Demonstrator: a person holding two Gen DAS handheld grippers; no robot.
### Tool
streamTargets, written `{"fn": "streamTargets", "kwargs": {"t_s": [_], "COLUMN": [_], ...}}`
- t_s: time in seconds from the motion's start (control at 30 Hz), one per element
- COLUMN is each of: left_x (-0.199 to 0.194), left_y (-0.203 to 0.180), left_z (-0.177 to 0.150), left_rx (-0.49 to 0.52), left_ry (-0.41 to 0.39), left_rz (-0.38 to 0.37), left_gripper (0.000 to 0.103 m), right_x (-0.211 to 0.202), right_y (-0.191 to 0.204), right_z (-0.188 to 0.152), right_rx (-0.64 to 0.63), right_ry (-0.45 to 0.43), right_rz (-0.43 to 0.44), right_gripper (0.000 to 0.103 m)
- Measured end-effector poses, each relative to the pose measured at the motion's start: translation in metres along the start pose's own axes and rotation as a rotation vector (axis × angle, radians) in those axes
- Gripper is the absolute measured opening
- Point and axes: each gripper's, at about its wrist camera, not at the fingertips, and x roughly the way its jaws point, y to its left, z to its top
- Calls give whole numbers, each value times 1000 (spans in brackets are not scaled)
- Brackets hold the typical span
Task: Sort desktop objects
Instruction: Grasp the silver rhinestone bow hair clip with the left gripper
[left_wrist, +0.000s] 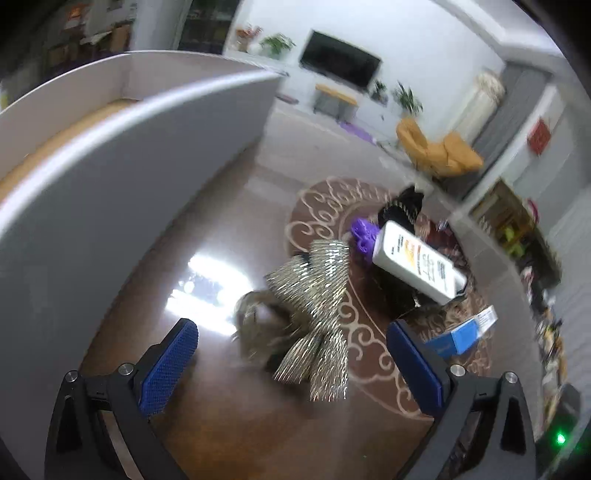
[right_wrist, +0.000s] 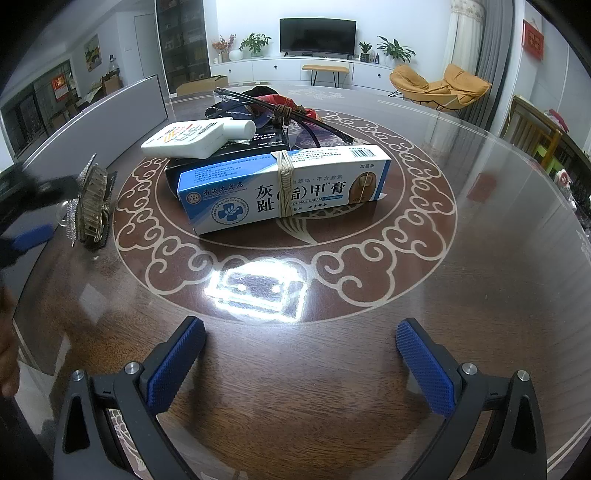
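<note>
2 grippers stand spread and empty; your left gripper (left_wrist: 291, 354) hovers over the glittery hair clip (left_wrist: 314, 317) on the table's (right_wrist: 480, 295) left side; it looks light, rigid, snaggy; pinch its spine, not the teeth.

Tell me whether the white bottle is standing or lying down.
Lying down. The white bottle rests on its side atop the black box, cap pointing right, behind the blue box.
</note>
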Motion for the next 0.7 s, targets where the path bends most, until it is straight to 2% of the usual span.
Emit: {"fn": "streamTargets", "kwargs": {"t_s": [0.07,0.1,0.17,0.2,0.23,0.3,0.37,0.47,0.53,0.57,0.6,0.7], "left_x": [22,25,32,33,32,28,21,10,5,4,2,3], "left_y": [-12,-21,-28,-32,-36,-37,-33,-32,-35,-36,-36,-38], "left_z": [5,5,7,6,4,0,-7,-22,-28,-29,-31,-35], "left_rx": [74,129,175,200,220,258,254,302,344,359,370,381], "left_ry": [51,35,56,48,27,-4,-28,-27,-17,-13,-11,-11], "left_rz": [74,113,152,162,178,193,136,99,73,68,67,76], "left_gripper": [103,103,103,94,71,55,54,53,53,53,53,53], "right_x": [0,0,0,0,0,0,0,-1,-8,-17,-25,-36], "right_y": [0,0,0,0,0,0,0,-1,-6,-13,-17,-19], "right_z": [0,0,0,0,0,0,0,0,2,6,12,50], "right_rx": [0,0,0,0,0,0,0,-1,39,97,142,220], "right_ry": [0,0,0,0,0,0,0,3,-6,-42,-84,-144], "right_rz": [0,0,0,0,0,0,0,12,108,162,175,169], "right_gripper": [103,103,103,103,103,103,103,103,103,103,103,103]}}
